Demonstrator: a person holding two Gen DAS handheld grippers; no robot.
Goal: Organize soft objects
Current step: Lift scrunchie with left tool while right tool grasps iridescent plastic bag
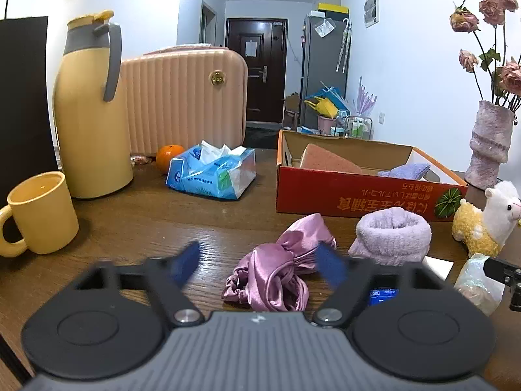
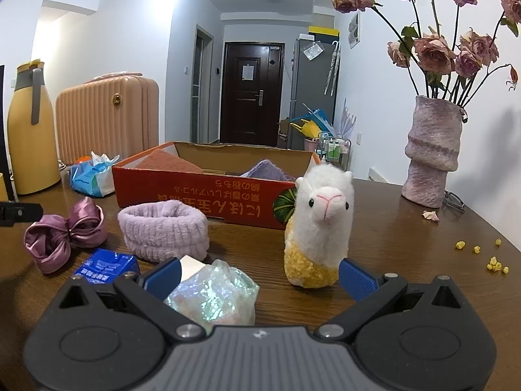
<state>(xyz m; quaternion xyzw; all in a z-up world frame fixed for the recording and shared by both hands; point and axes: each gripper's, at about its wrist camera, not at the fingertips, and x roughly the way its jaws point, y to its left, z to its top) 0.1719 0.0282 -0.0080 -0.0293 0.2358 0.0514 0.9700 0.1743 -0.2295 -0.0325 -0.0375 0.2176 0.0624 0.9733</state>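
A pink satin scrunchie bow (image 1: pixel 276 272) lies on the wooden table between the open fingers of my left gripper (image 1: pixel 259 264); it also shows in the right wrist view (image 2: pixel 62 233). A lilac fuzzy headband (image 1: pixel 392 234) (image 2: pixel 164 229) sits beside it. A white and yellow alpaca plush (image 2: pixel 320 224) (image 1: pixel 488 221) stands upright just ahead of my open right gripper (image 2: pixel 260 275), near its right finger. An iridescent bag (image 2: pixel 213 293) lies between the right fingers. The red cardboard box (image 1: pixel 358 195) (image 2: pixel 202 195) holds a brown cloth (image 2: pixel 166 161) and a lilac cloth (image 2: pixel 265 171).
A yellow mug (image 1: pixel 39 213), yellow thermos (image 1: pixel 91 110), pink suitcase (image 1: pixel 185 97), orange (image 1: pixel 167 158) and tissue pack (image 1: pixel 215 172) stand at the left. A vase of dried roses (image 2: pixel 431 146) stands at the right. A blue packet (image 2: pixel 105 265) lies near the headband.
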